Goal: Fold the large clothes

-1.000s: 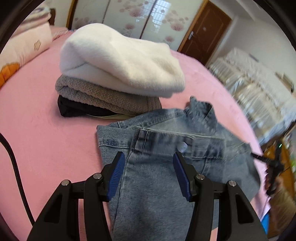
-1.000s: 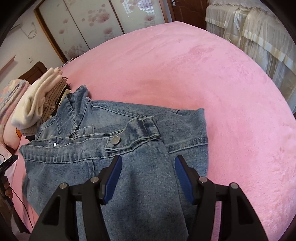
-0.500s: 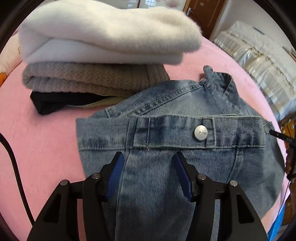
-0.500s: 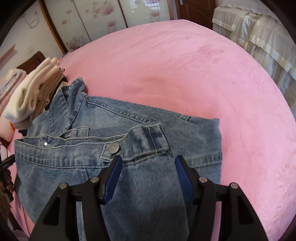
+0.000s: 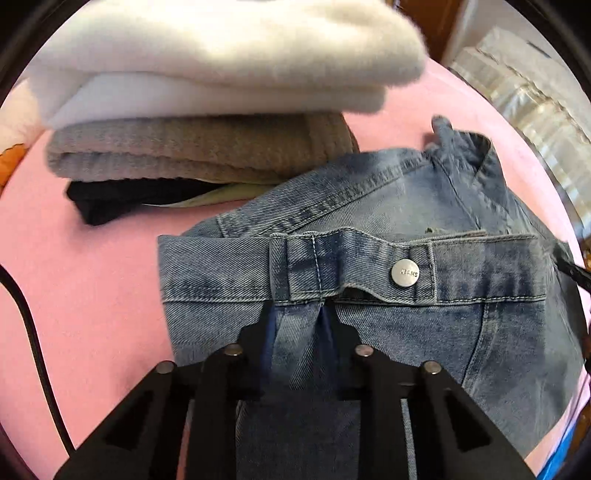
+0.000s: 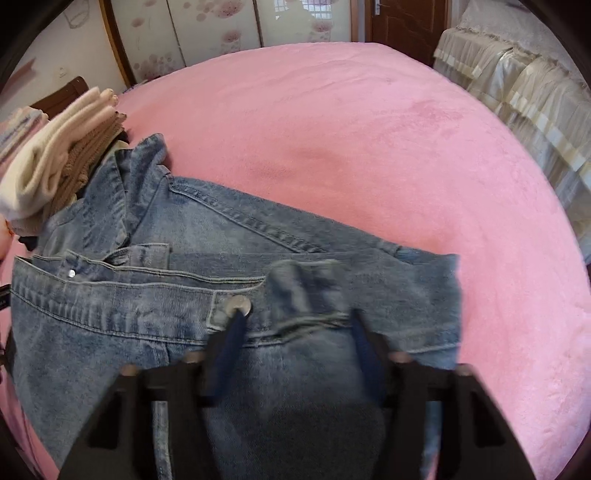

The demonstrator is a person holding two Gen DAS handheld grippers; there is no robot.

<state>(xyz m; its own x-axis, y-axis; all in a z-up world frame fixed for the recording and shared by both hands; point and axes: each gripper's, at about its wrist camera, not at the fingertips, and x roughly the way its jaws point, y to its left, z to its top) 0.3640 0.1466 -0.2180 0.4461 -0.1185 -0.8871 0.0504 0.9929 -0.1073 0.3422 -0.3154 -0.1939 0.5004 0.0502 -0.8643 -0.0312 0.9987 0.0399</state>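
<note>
Jaws closing on both: left gripper (image 5: 297,314) pinches denim jacket (image 5: 424,332) fold; right gripper (image 6: 295,325) straddles its cuff (image 6: 306,288).

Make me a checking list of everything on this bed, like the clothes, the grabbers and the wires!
Surface: pink bed cover, soft and mostly bare.
Job's things: denim garment lying partly folded, its metal button facing up.
Clutter: folded pile beside it, white fleece on top, grey knit under it, black item at the bottom.
Grippers: left gripper closing, fingers pinching a denim pleat; right gripper closing around a denim cuff.
Cables: black cable across the cover.
Surroundings: flowered wardrobe doors, brown door, draped cream cloth.
</note>
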